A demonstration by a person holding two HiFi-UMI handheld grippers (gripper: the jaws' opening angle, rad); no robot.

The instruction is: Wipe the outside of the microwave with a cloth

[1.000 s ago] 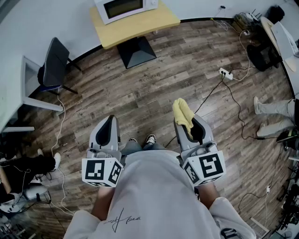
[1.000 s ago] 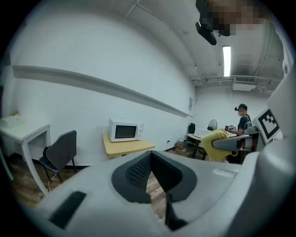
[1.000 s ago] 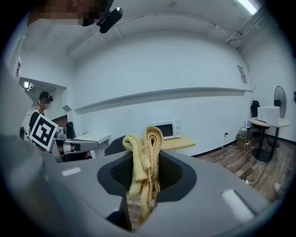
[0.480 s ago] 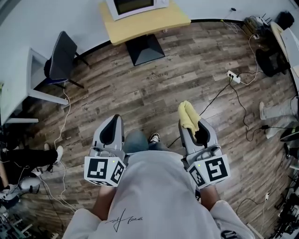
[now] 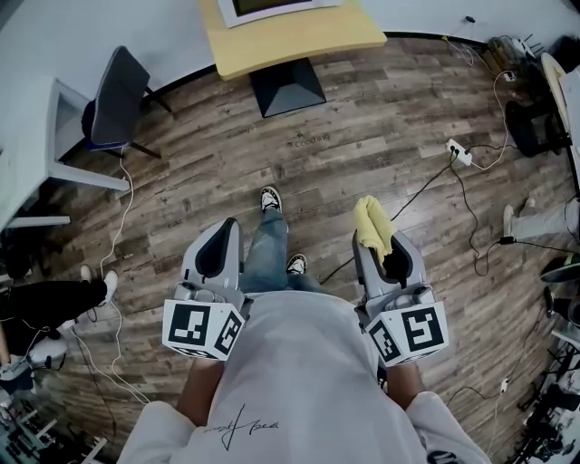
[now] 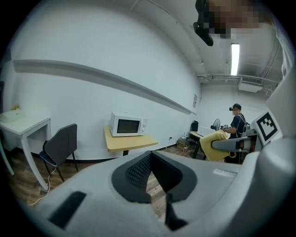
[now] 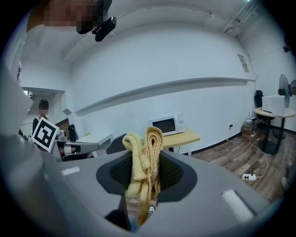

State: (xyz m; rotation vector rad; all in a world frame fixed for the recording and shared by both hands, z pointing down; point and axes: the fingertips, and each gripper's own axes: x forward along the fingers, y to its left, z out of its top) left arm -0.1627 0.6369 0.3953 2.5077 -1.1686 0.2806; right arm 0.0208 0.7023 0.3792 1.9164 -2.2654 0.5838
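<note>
Head view shows the right tongs [image 5: 373, 245] pinching the yellow cloth [image 5: 372, 222], the left tongs [image 5: 220, 240] closed and empty, and the microwave [image 5: 272, 7] far off at the tabletop's [image 5: 299, 41] back edge, so the loose cloth could slip out on the way.

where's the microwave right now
In the head view the microwave sits at the top edge, near the middle, on the wooden table, to the right of the grey chair.
</note>
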